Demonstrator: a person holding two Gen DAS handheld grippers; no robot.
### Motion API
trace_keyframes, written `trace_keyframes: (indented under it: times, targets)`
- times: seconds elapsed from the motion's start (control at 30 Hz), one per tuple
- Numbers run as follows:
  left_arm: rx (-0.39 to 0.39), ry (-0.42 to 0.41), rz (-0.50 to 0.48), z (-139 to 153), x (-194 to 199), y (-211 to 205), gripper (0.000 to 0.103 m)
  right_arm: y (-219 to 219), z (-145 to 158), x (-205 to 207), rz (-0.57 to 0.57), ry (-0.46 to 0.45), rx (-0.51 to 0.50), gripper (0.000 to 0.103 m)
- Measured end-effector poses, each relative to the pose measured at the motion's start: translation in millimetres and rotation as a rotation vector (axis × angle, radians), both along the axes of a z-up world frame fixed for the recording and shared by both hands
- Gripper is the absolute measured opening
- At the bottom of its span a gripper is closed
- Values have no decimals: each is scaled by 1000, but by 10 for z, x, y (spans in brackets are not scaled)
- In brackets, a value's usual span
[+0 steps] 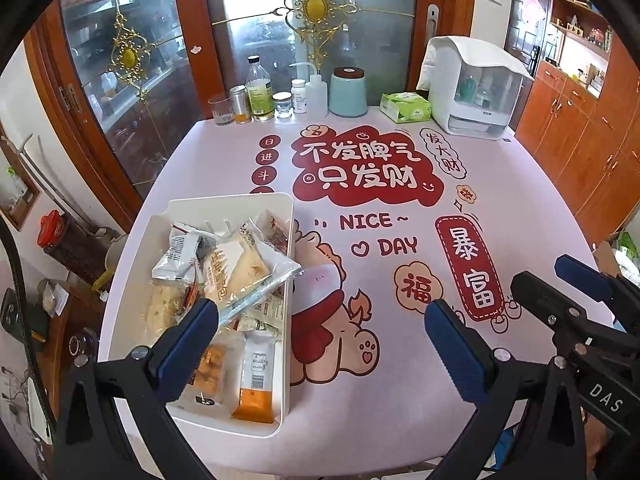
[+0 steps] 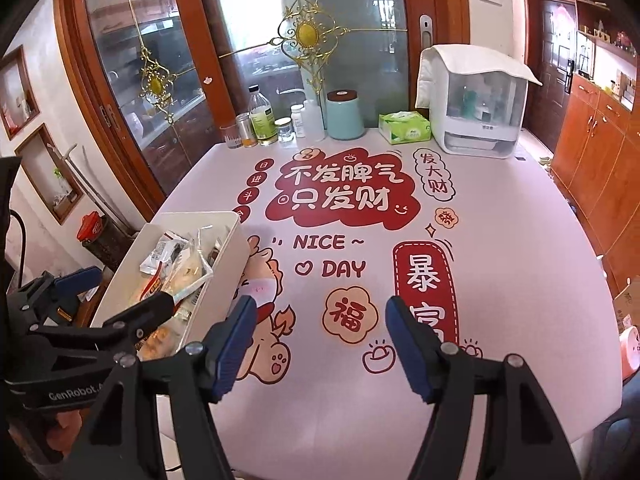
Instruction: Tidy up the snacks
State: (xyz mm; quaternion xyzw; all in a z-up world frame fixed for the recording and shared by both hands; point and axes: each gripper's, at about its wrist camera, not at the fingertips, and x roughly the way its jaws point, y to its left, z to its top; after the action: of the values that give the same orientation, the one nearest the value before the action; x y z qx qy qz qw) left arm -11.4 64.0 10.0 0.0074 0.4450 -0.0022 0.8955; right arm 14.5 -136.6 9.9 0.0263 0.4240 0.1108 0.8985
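A white bin [image 1: 280, 216] full of wrapped snacks sits on the left part of the table [image 1: 520, 208], which is covered by a pale cloth printed with red cartoon lettering and a pig-like figure. In the left wrist view, the left gripper [image 1: 320, 332] hangs above the table with its blue-padded fingers [image 1: 188, 336] spread wide and nothing between them; its left finger overlaps the near half of the bin, over the clear-wrapped sandwich bread pack [image 1: 236, 268], though contact cannot be told, while its right finger stands over bare cloth to the right of the bin. Nearer the bin's front wall lie an orange-ended snack packet [image 1: 256, 384] and a silver-and-white packet [image 1: 178, 256] lies toward its far left. The right gripper [image 2: 322, 344] shows in its own view with its fingers [image 2: 236, 344] moderately open and empty, both over the printed cloth; the bin lies to the left of them, apart from the left finger, and no snack lies between the pads. In that view the left gripper reaches across the bin's near end. Along the far edge of the table stand bottles and jars [image 2: 262, 120], a teal canister [image 2: 345, 116], a green tissue pack [image 2: 404, 128] and a white dispenser box [image 2: 476, 116], well apart from both grippers.
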Motion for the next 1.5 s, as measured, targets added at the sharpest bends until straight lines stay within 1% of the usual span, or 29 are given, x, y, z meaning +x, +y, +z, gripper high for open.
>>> trace_keyframes:
  times: [0.27,0.77,1.27,1.5]
  targets:
    - [3,4,11,15,-6,52,103,78,46,-11,-19,-4,-8,69]
    - [13,3,23,33,24,175,103,78,48,-1,-15,-5,-9,69]
    - [11,1,38,42,3,198,103,125,60,-19,-14,-9,-16,69]
    - [8,4,49,42,-19,218,103,209,117,-35,-5,-18,-32,69]
